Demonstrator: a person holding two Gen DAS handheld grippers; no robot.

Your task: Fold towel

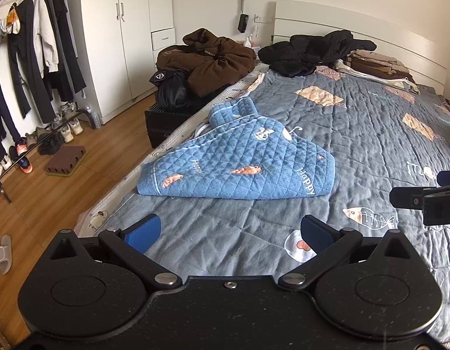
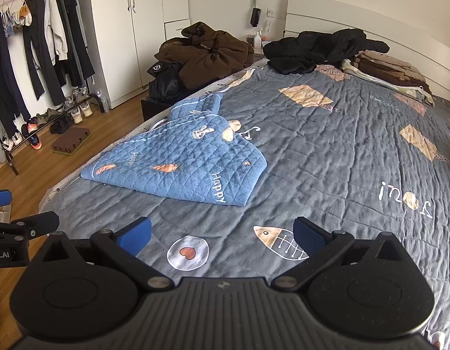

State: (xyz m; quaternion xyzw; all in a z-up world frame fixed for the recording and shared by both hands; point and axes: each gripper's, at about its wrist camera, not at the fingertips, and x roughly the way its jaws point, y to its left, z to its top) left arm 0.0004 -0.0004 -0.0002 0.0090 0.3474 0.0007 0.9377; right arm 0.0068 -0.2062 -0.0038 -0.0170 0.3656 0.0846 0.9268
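Currently the towel (image 1: 239, 160) is lying on the bed (image 1: 356, 134), close to the bed's left edge, roughly midway along it. It is sitting doubled over itself in a loose, skewed shape: a rounded fold is running along the side nearest the 2 cameras, and a narrower end is trailing off toward the left edge with a curled-up flap. So it is sitting partly folded but not squared, which fits either a fold in progress or a rough finished one; I am not calling which.

Left hand-held gripper (image 1: 227, 233) is hovering low over the quilt near the foot end, jaws spread wide, gripping nothing. Right hand-held gripper (image 2: 222, 237) is doing the same just beside it, wide open and empty. Both are sitting short of the towel, clear of the cloth.

Handling, as I am reading it: quilted terry, thick and soft, light, no stiffness. It is looking likely to drape and sag when lifted, and the 2 layers are probably going to slide on each other. Nap should be giving the pads decent friction, so slip is looking low risk; snagging the quilt underneath is the bigger one.

Grab points: the 2 near corners of that rounded edge, 1 per gripper, pinching both layers together. The "Happy" corner (image 2: 219, 192) is suiting the right gripper.
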